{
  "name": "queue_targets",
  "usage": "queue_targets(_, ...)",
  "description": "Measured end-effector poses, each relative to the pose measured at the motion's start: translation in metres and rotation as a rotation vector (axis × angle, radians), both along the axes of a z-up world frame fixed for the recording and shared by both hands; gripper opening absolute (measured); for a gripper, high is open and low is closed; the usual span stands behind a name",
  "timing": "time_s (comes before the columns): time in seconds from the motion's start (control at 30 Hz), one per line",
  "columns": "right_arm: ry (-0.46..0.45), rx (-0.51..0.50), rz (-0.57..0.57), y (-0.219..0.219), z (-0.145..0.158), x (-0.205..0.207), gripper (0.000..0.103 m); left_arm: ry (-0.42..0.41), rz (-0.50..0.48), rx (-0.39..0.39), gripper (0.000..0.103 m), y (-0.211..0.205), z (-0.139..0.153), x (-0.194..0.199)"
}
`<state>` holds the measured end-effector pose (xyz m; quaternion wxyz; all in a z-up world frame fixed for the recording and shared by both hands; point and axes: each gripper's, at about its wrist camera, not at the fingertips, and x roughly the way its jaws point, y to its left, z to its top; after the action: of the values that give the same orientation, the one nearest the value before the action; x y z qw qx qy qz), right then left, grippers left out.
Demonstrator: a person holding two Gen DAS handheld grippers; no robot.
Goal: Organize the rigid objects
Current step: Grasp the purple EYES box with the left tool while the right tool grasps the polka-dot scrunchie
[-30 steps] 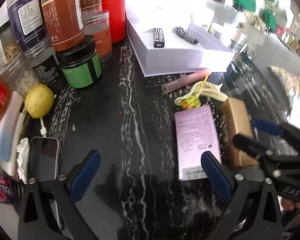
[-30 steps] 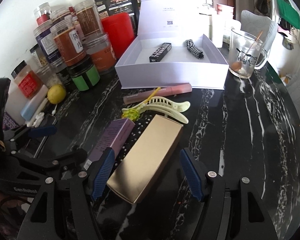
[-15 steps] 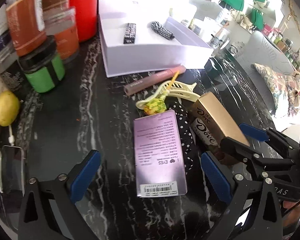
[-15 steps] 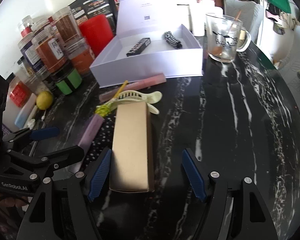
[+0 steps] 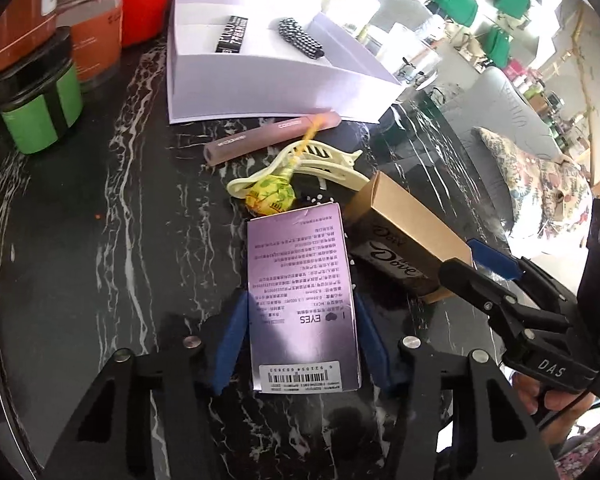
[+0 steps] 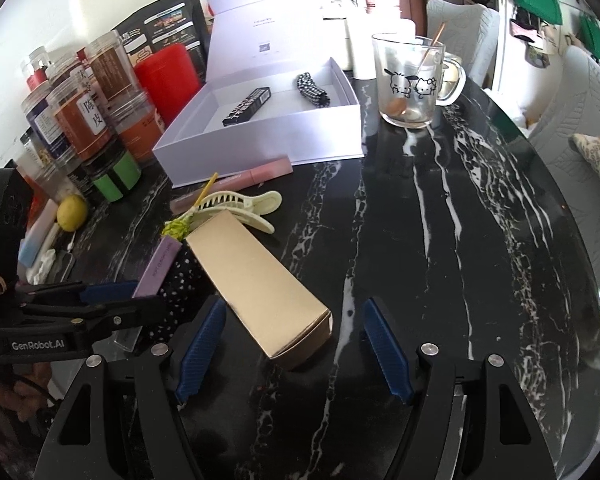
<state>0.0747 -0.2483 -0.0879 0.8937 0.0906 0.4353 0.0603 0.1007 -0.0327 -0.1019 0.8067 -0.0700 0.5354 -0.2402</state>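
Left gripper closing on the purple EYES box, pads touching its long sides, box flat on the black marble table. Right gripper open, straddling the near end of the gold Dove box. Step: grasping. Next: lift, carry to the far white gift box.

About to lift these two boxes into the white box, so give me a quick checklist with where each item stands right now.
1. Left gripper straddling the purple box: ok, jaws closing on its sides.
2. Grip on the purple box firm: cannot tell.
3. Right gripper around the gold box: not ok, jaws open, box skewed, far pad clear.
4. Lollipop clear of the purple box: not ok, at its far end.
5. Room in the white box: ok, only two small items inside.
6. Mug clear of the path: ok.
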Motion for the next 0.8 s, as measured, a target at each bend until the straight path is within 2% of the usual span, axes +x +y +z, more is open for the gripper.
queue_targets(0.33,-0.033,0.005,-0.005,0.004,0.02,-0.015,0.072,-0.065,-0.003,0.064,0.052,0.005,0.015,-0.008)
queue_targets(0.5,-0.041,0.026,0.043,0.017,0.024,-0.018,0.072,-0.126,0.032,0.158,0.052,0.016,0.023,-0.015)
queue_targets(0.8,-0.025,0.057,0.157,0.05,0.02,-0.016,0.072,-0.113,0.119,0.252,0.052,0.042,0.008,-0.017)
